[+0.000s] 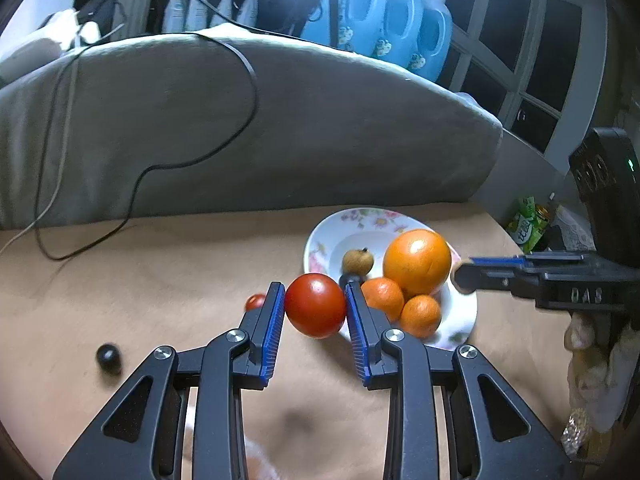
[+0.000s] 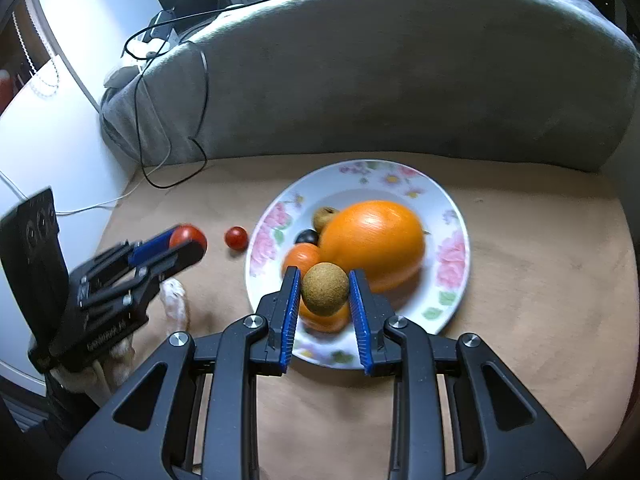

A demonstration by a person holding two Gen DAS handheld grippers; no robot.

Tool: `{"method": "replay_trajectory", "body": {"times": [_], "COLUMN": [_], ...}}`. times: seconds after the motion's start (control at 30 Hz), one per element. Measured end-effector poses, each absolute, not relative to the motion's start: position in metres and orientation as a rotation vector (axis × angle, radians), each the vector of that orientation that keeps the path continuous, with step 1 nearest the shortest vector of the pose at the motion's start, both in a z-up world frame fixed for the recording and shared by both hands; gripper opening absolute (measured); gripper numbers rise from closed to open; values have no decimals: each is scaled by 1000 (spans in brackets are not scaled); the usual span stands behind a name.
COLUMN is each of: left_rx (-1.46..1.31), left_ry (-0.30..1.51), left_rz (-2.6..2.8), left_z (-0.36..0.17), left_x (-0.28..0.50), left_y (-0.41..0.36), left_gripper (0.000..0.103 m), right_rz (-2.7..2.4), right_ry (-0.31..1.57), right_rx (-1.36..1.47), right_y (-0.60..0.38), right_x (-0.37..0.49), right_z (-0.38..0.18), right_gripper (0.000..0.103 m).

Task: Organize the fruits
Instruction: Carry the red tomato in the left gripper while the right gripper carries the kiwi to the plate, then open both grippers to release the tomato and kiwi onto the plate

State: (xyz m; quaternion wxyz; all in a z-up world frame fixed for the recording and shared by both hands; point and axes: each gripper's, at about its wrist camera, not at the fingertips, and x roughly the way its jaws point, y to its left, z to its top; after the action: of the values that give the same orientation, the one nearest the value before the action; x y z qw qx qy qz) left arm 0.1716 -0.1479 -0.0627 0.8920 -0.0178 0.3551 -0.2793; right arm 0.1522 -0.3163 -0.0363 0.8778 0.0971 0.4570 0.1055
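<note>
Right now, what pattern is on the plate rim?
Pink flowers with green leaves on the white plate, clearest in the right wrist view.

A red tomato (image 1: 315, 305) is clamped between blue jaws, raised beside the plate (image 2: 448, 200). A round brown fruit (image 2: 325, 289) is clamped likewise above the plate's near edge. The white flowered plate holds a big orange (image 2: 374, 244), two small oranges (image 1: 382, 297), a small brown fruit (image 1: 357, 261) and a dark berry (image 2: 307, 236). A cherry tomato (image 2: 236, 237) and a dark ball (image 1: 108, 357) lie on the tan surface.
</note>
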Motion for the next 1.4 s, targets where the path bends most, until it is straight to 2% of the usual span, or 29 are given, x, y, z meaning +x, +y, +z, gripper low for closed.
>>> {"method": "replay_trajectory", "body": {"times": [0.97,1.03,1.1,1.13,1.17,1.33,1.4], "left_rx": [-3,-4,-6,-7,-7,-10,-10], "left_ry": [773,770,763,760,757,743,738], "left_rz": [-637,-641,-644,-645,-646,-644,-642], "left_z": [-67,-66,-64,-63,-62,-57,-56], "left_x": [200,200,199,199,199,197,196], "left_y": [-188,-189,-188,-188,-187,-186,-185], "left_gripper": [29,34,39,42,47,57,63], "right_rz": [212,212,209,208,208,210,210], "right_ry": [964,963,958,950,941,924,915], "right_rx": [139,128,117,112,107,82,76], "right_y": [-324,-322,-321,-320,-320,-317,-316], "right_x": [144,144,143,142,141,138,137], "right_z": [-56,-55,-54,-52,-51,-46,-44], "right_gripper": [26,27,39,51,58,59,70]}}
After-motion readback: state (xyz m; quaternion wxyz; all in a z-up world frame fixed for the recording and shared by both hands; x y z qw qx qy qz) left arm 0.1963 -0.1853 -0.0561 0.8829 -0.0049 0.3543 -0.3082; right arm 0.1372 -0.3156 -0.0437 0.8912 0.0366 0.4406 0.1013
